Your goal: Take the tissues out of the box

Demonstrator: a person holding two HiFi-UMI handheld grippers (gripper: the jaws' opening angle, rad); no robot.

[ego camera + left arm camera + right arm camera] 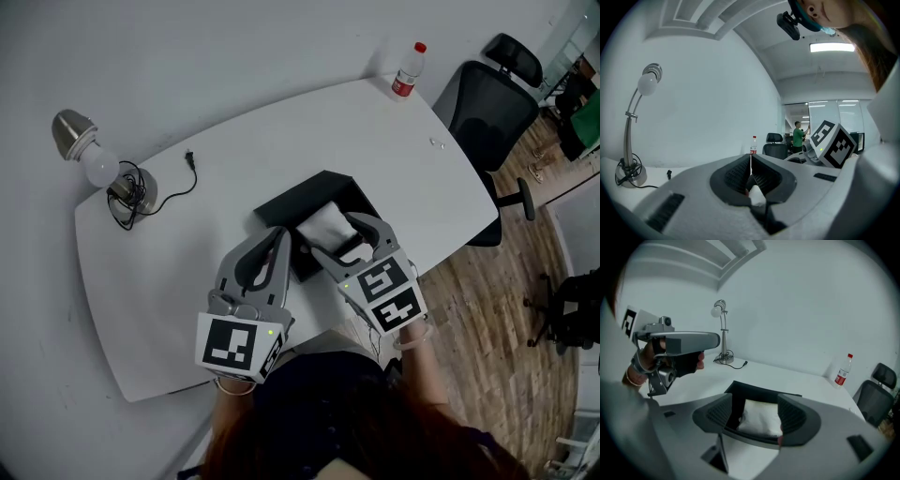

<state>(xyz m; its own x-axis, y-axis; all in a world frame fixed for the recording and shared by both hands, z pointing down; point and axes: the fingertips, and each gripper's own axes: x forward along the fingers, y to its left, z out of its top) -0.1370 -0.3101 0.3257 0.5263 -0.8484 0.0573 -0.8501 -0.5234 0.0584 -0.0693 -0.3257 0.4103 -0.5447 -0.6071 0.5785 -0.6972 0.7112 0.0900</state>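
Head view: shows tissues inside black box on white surface, right gripper over them, left gripper at box edge.
Left gripper view: shows fingers pressed together.
Right gripper view: shows fingers spread wide, flanking tissues.

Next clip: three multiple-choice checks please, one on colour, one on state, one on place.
1. The box is: A white; B black; C red.
2. The right tongs are: A open over the tissues; B shut on a tissue; C shut, empty.
3. The bottle stands: A in the box; B at the table's far edge; C between the right tongs.
Answers: B, black walls around white tissues; A, jaws apart with the stack between them; B, upright by the far edge.
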